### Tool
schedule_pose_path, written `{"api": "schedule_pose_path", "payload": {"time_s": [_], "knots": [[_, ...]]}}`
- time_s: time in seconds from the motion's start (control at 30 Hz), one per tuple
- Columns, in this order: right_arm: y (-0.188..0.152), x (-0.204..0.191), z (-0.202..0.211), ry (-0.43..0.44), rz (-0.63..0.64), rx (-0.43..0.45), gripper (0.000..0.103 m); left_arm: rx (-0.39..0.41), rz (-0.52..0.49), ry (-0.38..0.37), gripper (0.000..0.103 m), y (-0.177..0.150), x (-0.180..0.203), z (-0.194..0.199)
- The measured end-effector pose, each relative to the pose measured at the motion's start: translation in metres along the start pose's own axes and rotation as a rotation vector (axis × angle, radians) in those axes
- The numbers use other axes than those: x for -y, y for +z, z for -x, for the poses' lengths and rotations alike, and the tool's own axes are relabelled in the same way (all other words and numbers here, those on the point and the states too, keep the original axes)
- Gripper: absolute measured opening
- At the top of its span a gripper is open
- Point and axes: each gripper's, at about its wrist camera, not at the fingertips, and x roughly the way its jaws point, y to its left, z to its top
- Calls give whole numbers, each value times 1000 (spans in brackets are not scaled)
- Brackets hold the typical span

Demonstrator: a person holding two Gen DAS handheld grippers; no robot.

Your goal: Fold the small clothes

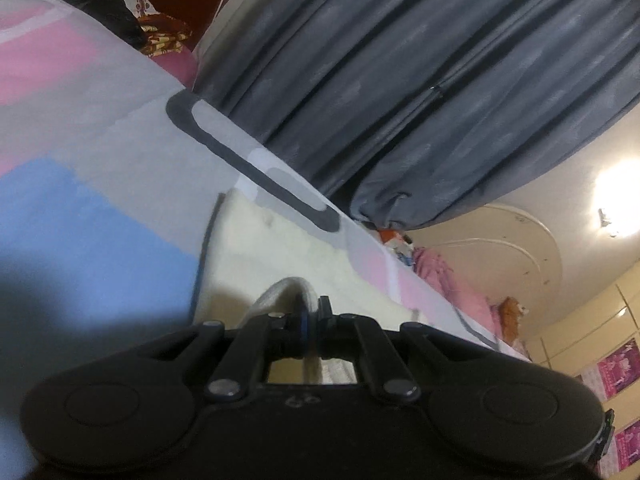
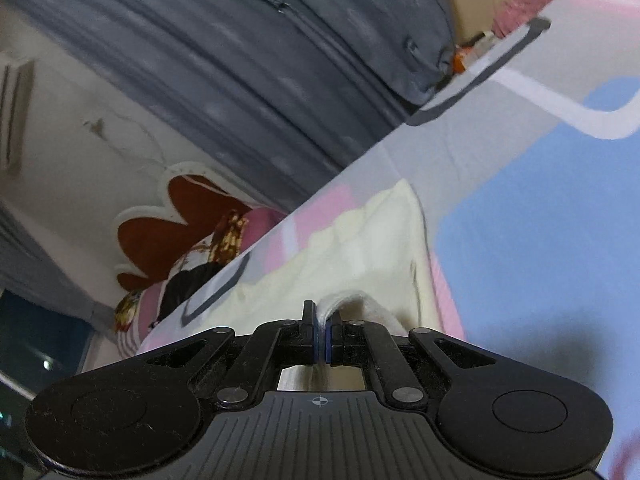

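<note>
Black plastic fills the bottom of both wrist views, where each claw's linkage arms run forward to a pair of closed fingers. The left claw (image 1: pixel 306 322) is pinched shut on a raised fold of the cream-coloured soft fabric garment (image 1: pixel 280 248), with a white ribbed edge looping up just over its fingertips. The right claw (image 2: pixel 322 330) is likewise clamped tight, its blue pads pressed on a thin white hem of the same cream garment (image 2: pixel 360 248), which rises in a small arch beside the fingers.

Beyond the claws, the rest of the garment lies spread on the bed, a dark seam line running along one of its edges. It rests on a bedsheet printed with blue, pink and pale grey blocks and dark grey rounded outlines (image 1: pixel 100 168), and a shadow falls across the blue patch nearest each claw.

Farther off, a heavy grey-blue pleated curtain (image 1: pixel 420 80) hangs along the far side of the bed. Pink cloth and a black item are heaped at one end of the bed (image 1: pixel 104 4), by a dark red and white headboard shape (image 2: pixel 168 220). At the other end, a bright ceiling lamp (image 1: pixel 618 188) glares over a cream wall.
</note>
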Motion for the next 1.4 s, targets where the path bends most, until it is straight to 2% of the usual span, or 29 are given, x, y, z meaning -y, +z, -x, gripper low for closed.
{"api": "schedule_pose_path", "payload": {"time_s": [0.03,0.07,0.1,0.13,0.17,0.2,0.23,0.27,0.37,0.43,0.53,0.6,0.67,0.73,0.77,0.8,0.9,0.97,1.07,1.1,1.13,1.17,1.27,1.4], "knots": [[8,5,-12,4,-12,0,2,-2,-5,-19,4,3,-3,-8],[15,7,-23,15,-5,2,2,8,-15,-24,10,5,-4,-14],[21,8,-35,24,18,4,3,33,-17,-11,20,6,-5,-18],[24,7,-41,7,35,0,3,52,-12,-11,49,7,-6,-17],[26,5,-46,-23,57,9,11,91,-7,-16,71,7,-8,-13],[27,4,-44,-25,90,37,33,139,-18,-13,75,6,-8,-7],[26,2,-41,-19,123,72,43,168,-35,-8,76,6,-8,-4],[25,1,-36,-16,151,100,45,177,-40,-8,75,7,-9,-3],[24,2,-23,-29,202,131,45,169,-124,16,68,7,-11,3],[14,-4,-15,-40,286,117,45,139,-196,28,61,4,-8,8],[-8,-12,-7,-70,420,85,45,160,-299,72,61,-9,-4,26],[-27,-18,-5,-85,503,61,44,119,-347,99,57,-18,-5,31],[-40,-26,-9,-84,563,33,44,45,-424,106,41,-25,4,19],[-50,-31,-17,-91,614,-6,44,1,-515,102,39,-32,23,6],[-56,-35,-24,-101,646,-35,39,-15,-543,101,39,-34,31,-3],[-60,-39,-35,-119,677,-66,27,-41,-563,109,38,-33,38,-16],[-59,-52,-63,-182,726,-73,21,-40,-575,134,39,-23,51,-49],[-49,-58,-78,-202,699,-39,20,7,-546,167,41,-11,51,-60],[-30,-57,-91,-280,616,20,20,76,-434,167,52,4,46,-57],[-27,-55,-89,-285,594,29,20,90,-421,157,55,5,46,-52],[-27,-55,-85,-271,588,40,20,119,-437,149,65,2,47,-44],[-29,-56,-80,-251,595,46,21,140,-469,154,68,-2,49,-39],[-43,-62,-77,-227,664,35,21,107,-529,186,64,-9,49,-44],[-46,-61,-89,-290,688,33,21,80,-529,231,64,-6,42,-56]]}}
